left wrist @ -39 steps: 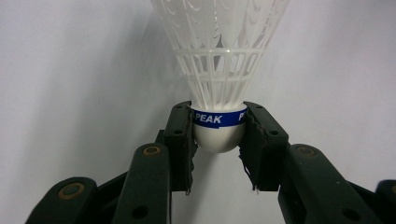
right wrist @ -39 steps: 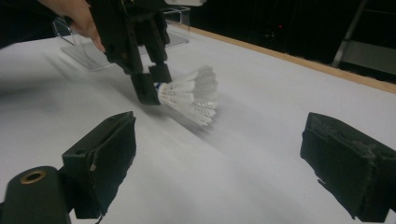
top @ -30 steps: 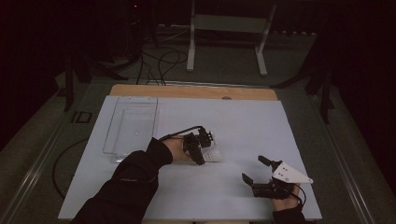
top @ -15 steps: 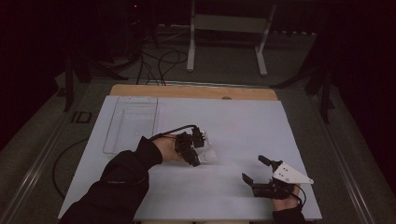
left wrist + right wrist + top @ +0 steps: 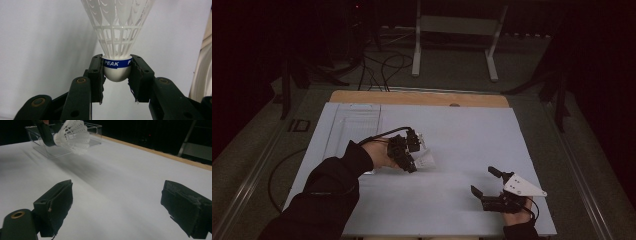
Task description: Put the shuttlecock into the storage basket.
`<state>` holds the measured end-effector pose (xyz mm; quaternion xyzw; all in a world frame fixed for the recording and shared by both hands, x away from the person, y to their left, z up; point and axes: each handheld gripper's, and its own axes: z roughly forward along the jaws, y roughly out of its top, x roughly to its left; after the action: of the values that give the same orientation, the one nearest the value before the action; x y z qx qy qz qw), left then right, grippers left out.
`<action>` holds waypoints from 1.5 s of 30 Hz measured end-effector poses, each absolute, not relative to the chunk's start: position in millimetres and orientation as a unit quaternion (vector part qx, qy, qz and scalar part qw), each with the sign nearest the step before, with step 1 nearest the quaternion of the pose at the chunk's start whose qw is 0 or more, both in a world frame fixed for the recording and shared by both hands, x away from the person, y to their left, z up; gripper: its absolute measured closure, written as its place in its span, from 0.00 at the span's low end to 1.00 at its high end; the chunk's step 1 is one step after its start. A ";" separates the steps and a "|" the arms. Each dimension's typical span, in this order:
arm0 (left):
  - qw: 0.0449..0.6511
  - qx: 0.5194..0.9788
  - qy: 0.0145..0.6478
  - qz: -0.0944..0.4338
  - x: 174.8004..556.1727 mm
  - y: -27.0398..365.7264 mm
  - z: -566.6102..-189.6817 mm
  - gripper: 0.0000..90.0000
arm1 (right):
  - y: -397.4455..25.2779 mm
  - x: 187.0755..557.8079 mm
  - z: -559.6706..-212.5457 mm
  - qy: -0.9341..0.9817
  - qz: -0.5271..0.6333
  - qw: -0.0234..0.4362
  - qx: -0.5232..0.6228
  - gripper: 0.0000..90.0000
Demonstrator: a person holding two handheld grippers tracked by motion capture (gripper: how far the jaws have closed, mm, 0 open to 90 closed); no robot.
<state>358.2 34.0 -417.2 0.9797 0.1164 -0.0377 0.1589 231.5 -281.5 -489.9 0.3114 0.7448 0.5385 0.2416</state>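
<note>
A white plastic shuttlecock (image 5: 117,37) with a blue band reading "PEAK" is held by its rounded cork. My left gripper (image 5: 117,72) is shut on that cork, skirt pointing away from the jaws. In the high view the left gripper (image 5: 413,161) is over the table's middle left, with the shuttlecock (image 5: 426,160) sticking out to its right. My right gripper (image 5: 482,181) rests near the front right edge. Its jaws stand wide open with nothing between them (image 5: 120,202). The right gripper view shows the shuttlecock (image 5: 73,135) far off, just above the white surface.
A clear plastic tray (image 5: 352,125) lies at the table's far left, just beyond the left hand; its wall (image 5: 93,130) stands behind the shuttlecock. A white sheet (image 5: 462,135) covers the table, with a wooden strip (image 5: 422,98) along the far edge.
The left gripper has shifted a little to the left and away with the shuttlecock still held. The right gripper has stayed put.
</note>
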 end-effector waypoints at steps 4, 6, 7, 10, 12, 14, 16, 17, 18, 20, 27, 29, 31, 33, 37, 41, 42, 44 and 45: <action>0.154 0.980 0.120 -0.034 358.2 39.9 -410.7 0.73 | -281.5 231.5 -489.9 0.745 0.539 0.242 0.311 0.12; 0.152 0.980 0.121 -0.032 358.1 42.7 -407.6 0.73 | -281.4 232.0 -490.4 0.745 0.539 0.240 0.313 0.12; 0.152 0.980 0.121 -0.032 358.1 42.7 -407.6 0.73 | -281.4 232.0 -490.4 0.745 0.539 0.240 0.313 0.12; 0.152 0.980 0.121 -0.032 358.1 42.7 -407.6 0.73 | -281.4 232.0 -490.4 0.745 0.539 0.240 0.313 0.12; 0.135 0.983 0.120 -0.021 358.9 57.2 -394.0 0.73 | -281.7 232.1 -490.3 0.744 0.540 0.239 0.313 0.12; 0.135 0.983 0.120 -0.021 358.9 57.2 -394.0 0.73 | -281.7 232.1 -490.3 0.744 0.540 0.239 0.313 0.12; 0.135 0.983 0.120 -0.021 358.9 57.2 -394.0 0.73 | -281.7 232.1 -490.3 0.744 0.540 0.239 0.313 0.12; 0.135 0.983 0.120 -0.021 358.9 57.2 -394.0 0.73 | -281.7 232.1 -490.3 0.744 0.540 0.239 0.313 0.12; 0.135 0.983 0.120 -0.021 358.9 57.2 -394.0 0.73 | -281.7 232.1 -490.3 0.744 0.540 0.239 0.313 0.12; 0.135 0.983 0.120 -0.021 358.9 57.2 -394.0 0.73 | -281.7 232.1 -490.3 0.744 0.540 0.239 0.313 0.12; 0.126 0.982 0.141 -0.001 360.0 87.8 -368.9 0.73 | -281.9 232.2 -490.1 0.745 0.540 0.239 0.312 0.12; 0.133 0.981 0.144 -0.001 359.3 92.5 -366.6 0.73 | -281.7 232.3 -490.1 0.745 0.539 0.239 0.312 0.12; 0.135 0.980 0.145 0.000 359.0 96.8 -363.9 0.73 | -281.2 232.0 -489.9 0.745 0.539 0.239 0.312 0.12; 0.137 0.979 0.149 0.002 359.1 101.1 -361.5 0.73 | -281.0 231.9 -489.9 0.746 0.538 0.239 0.312 0.12; 0.144 0.977 0.158 0.006 359.2 110.3 -355.4 0.73 | -281.1 231.8 -489.7 0.745 0.538 0.240 0.313 0.12; 0.149 0.974 0.169 0.009 359.3 118.0 -350.7 0.73 | -281.0 231.7 -489.5 0.745 0.539 0.240 0.312 0.12; 0.148 0.974 0.171 0.011 359.1 119.8 -349.7 0.73 | -281.0 231.7 -489.5 0.745 0.539 0.240 0.311 0.12; 0.151 0.973 0.177 0.012 358.6 123.7 -347.7 0.73 | -281.1 231.7 -489.5 0.745 0.540 0.240 0.311 0.12; 0.149 0.972 0.179 0.014 358.7 125.6 -346.5 0.73 | -281.0 231.7 -489.6 0.745 0.539 0.239 0.312 0.12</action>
<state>358.7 125.6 -346.5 0.9723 0.1791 0.0142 0.1494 231.7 -281.0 -489.6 0.3115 0.7447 0.5395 0.2393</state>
